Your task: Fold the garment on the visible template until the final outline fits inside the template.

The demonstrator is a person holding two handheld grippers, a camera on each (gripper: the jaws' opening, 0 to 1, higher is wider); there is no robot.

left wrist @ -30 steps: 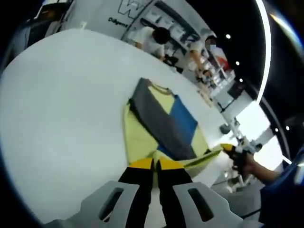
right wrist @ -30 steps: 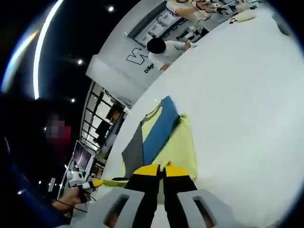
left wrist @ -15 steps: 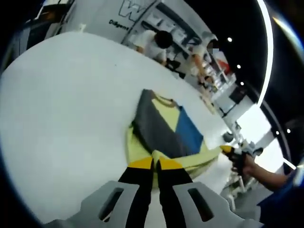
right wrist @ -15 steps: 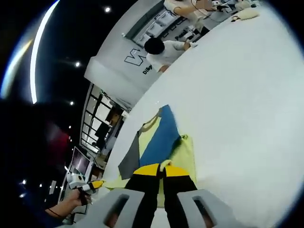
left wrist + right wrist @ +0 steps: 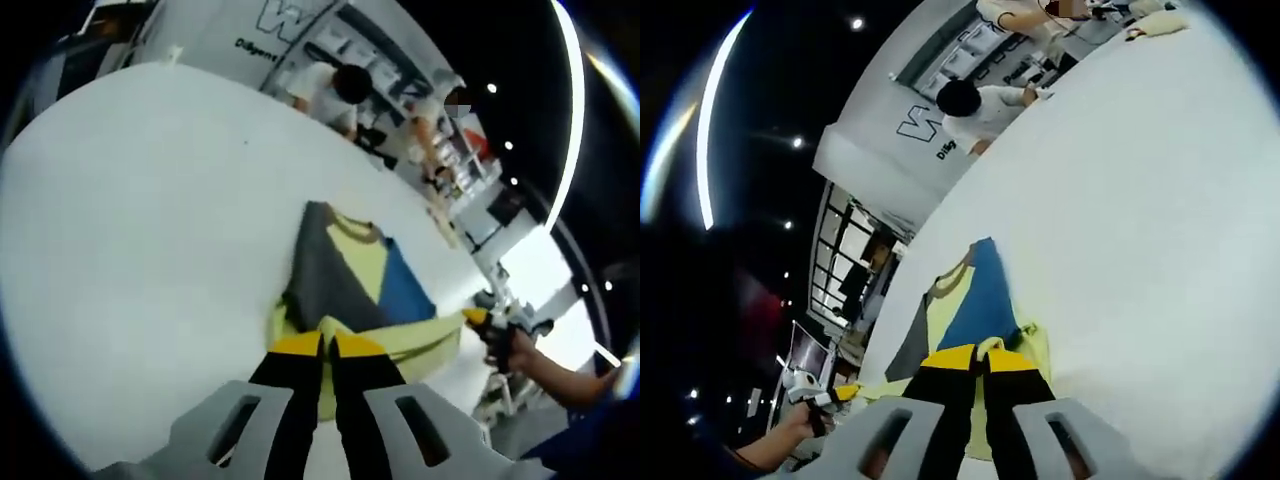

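With its yellow-tipped black jaws pressed together at 6 o'clock in the left gripper view, the left gripper (image 5: 327, 345) is clenched on the near hem of the yellow, grey and blue colour-block knit garment (image 5: 352, 285). The garment lies on the broad white table (image 5: 140, 220), its collar toward 12 o'clock and its lifted yellow hem stretching toward 3 o'clock, where a hand (image 5: 512, 348) holds the right gripper (image 5: 474, 317) at the fabric's far corner.

In the right gripper view, the right gripper (image 5: 980, 356) is likewise clamped, with a small fold of yellow hem pinched between its tips. The garment (image 5: 977, 300) runs from there toward 11 o'clock across the table (image 5: 1140, 200). At 8 o'clock a hand (image 5: 795, 428) holds the left gripper (image 5: 844, 393) on the other hem corner.

People work at benches beyond the table's far edge.
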